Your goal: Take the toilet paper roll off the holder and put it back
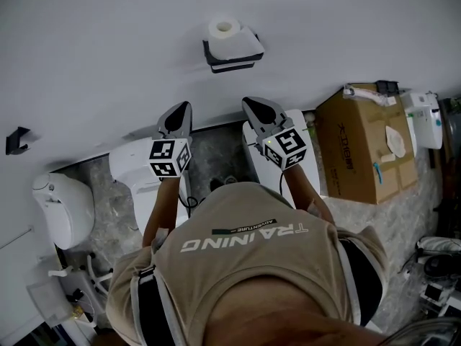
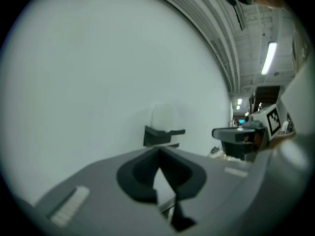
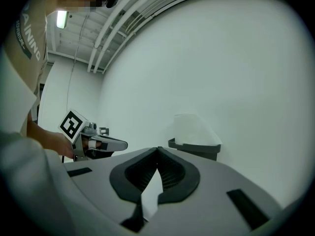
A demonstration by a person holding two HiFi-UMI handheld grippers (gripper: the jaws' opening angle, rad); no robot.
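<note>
A white toilet paper roll [image 1: 225,29] stands upright on a dark holder [image 1: 232,55] fixed to the white wall. Both grippers are held up in front of the wall, below the holder and apart from it. My left gripper [image 1: 186,108] is below and to the left of the holder, my right gripper [image 1: 249,104] just beneath it. In the left gripper view the roll [image 2: 164,116] and holder [image 2: 162,134] lie straight ahead of the touching jaws. The right gripper view has the roll [image 3: 194,129] and holder [image 3: 197,149] ahead, slightly right. Both grippers are shut and hold nothing.
A cardboard box [image 1: 364,146] stands on the floor at the right. White toilets [image 1: 65,207] [image 1: 140,168] sit along the wall below my arms. A small black bracket [image 1: 16,139] is on the wall at far left.
</note>
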